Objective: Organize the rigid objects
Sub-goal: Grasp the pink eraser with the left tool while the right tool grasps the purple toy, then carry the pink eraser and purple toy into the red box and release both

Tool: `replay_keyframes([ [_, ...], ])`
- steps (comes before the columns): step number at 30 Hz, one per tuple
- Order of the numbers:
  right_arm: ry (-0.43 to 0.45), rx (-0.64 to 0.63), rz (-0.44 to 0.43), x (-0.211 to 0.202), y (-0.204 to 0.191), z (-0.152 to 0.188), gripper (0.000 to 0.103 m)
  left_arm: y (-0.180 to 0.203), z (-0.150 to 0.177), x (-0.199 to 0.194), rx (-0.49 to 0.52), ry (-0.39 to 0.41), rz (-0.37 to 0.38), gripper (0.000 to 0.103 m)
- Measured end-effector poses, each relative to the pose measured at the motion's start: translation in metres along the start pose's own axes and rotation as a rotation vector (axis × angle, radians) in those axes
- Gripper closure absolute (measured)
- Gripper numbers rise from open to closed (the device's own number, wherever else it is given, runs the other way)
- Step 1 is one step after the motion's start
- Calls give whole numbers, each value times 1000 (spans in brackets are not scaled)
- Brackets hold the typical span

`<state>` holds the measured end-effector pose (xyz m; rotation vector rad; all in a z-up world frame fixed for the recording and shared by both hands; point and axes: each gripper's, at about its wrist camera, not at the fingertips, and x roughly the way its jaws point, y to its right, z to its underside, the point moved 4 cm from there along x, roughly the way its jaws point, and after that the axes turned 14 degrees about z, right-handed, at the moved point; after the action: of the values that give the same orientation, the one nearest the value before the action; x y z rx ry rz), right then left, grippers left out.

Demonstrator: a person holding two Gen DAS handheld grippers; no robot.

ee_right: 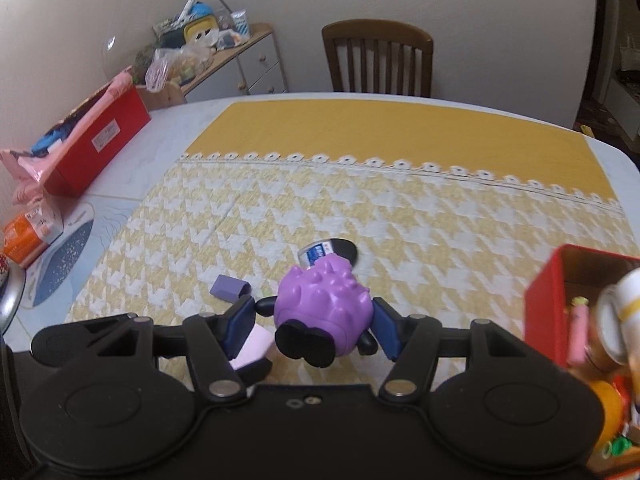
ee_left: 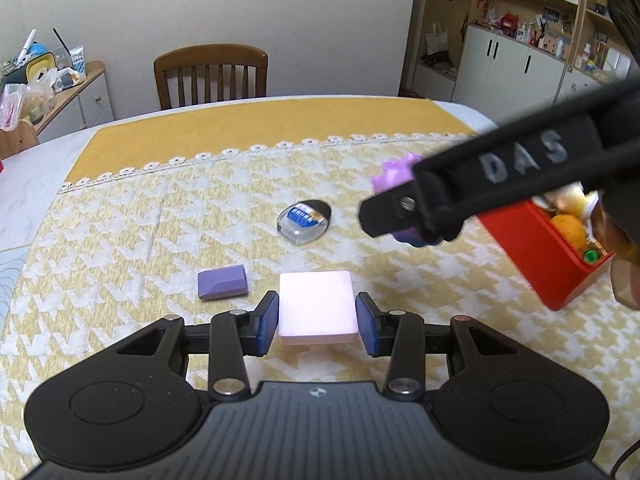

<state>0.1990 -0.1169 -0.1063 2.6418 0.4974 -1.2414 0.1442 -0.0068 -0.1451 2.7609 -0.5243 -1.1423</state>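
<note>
On the left of the worktop [ee_left: 36,184], covered by a yellow-and-white houndstooth cloth [ee_left: 132,240] with a lace trim, we see a small purple rectangular block [ee_left: 222,282] lying flat. Just right of it, our left hand-held gripper [ee_left: 317,322] is clamped on a pale pink square block [ee_left: 316,308], its blue pads [ee_left: 267,320] pressing the block's two sides; whether the block is off the cloth we cannot tell. Beyond it, near the middle of the cloth, lies a clear oval plastic case with a blue-and-white label [ee_left: 302,220], resting partly on a black oval disc [ee_left: 322,208].

Further right, our right hand-held gripper [ee_right: 314,322] is clamped on a purple spiky plastic toy figure with black feet [ee_right: 322,304], carried above the cloth. In the left wrist view this gripper crosses the frame as a black bar lettered "DAS", with the purple toy peeking out behind it.

At the far right stands an open red rectangular box [ee_right: 540,300], already holding a jumble of small things, among them an orange round object [ee_left: 568,228] and a white-and-yellow cylindrical container [ee_right: 624,312]. The purple toy is well left of the box's rim, not over it.

A brown wooden chair [ee_left: 210,76] stands at the worktop's far edge.
</note>
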Motion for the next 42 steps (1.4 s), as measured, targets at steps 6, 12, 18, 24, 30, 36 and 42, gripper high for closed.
replay_keyframes([
  [6,32,11,16,-28,16,8,41,12,-11,-16,-12,8,35,62],
  [12,67,35,38,-54,36,16,41,28,-22,-28,11,23,62,62],
  [18,100,92,69,-70,59,33,41,44,-32,-30,27,25,87,62],
  [24,121,115,111,-84,85,49,41,70,-46,-28,79,36,116,62],
  [30,124,163,160,-93,120,64,41,92,-55,-12,95,16,148,62],
  [36,116,182,222,-99,155,78,41,124,-71,9,127,-1,196,62],
  [42,94,208,270,-96,189,93,41,157,-83,37,190,-35,238,62],
])
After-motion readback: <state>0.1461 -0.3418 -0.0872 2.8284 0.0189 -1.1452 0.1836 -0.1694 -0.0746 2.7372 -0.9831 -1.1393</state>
